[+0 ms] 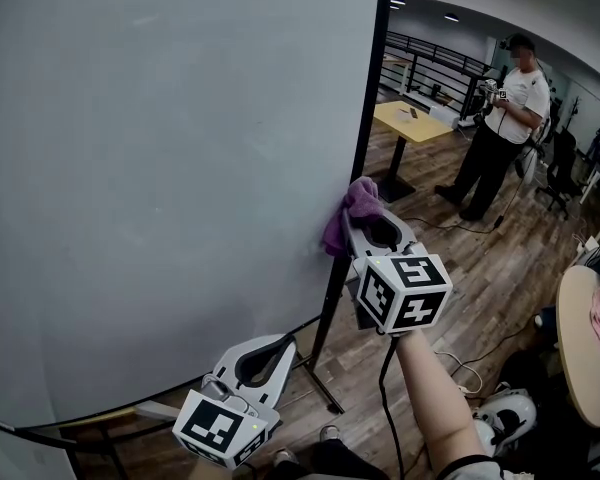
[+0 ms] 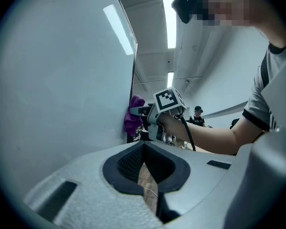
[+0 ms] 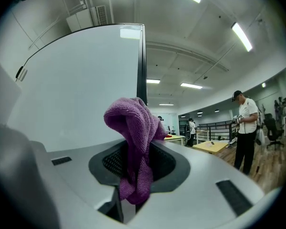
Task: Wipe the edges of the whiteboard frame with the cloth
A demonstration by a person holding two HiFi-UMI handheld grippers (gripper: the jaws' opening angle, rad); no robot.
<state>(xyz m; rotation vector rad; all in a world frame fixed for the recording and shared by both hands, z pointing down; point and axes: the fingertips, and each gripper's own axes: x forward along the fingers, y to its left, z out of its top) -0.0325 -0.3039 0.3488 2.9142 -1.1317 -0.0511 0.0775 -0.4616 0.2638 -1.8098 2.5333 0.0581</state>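
**me:** closest thing up front is my right gripper (image 1: 363,213), jaws clamped on a purple cloth (image 3: 136,137). A wad of it bunches up above the jaws and a tail hangs down between them.

**other:** ok, and where's the cloth on the board?

**me:** pushed up against the black frame (image 1: 365,118) along the right edge of the whiteboard (image 1: 160,168), down in the lower half. The board itself is blank and fills most of my head view.

**other:** what's your other hand doing?

**me:** left gripper (image 1: 263,353) hangs lower, in front of the board's bottom corner, well apart from the cloth. Its jaws are pressed together with nothing in them, just a sliver of wood floor (image 1: 480,268) showing through the slit.

**other:** anything else around?

**me:** the board's black stand foot (image 1: 325,388) sits on the floor right by that gripper. Further back there's a yellow table (image 1: 410,120), a person in a white shirt (image 1: 505,118) standing past it, a dark railing (image 1: 430,63) behind them, and the rim of a round table (image 1: 575,358) off to my right.
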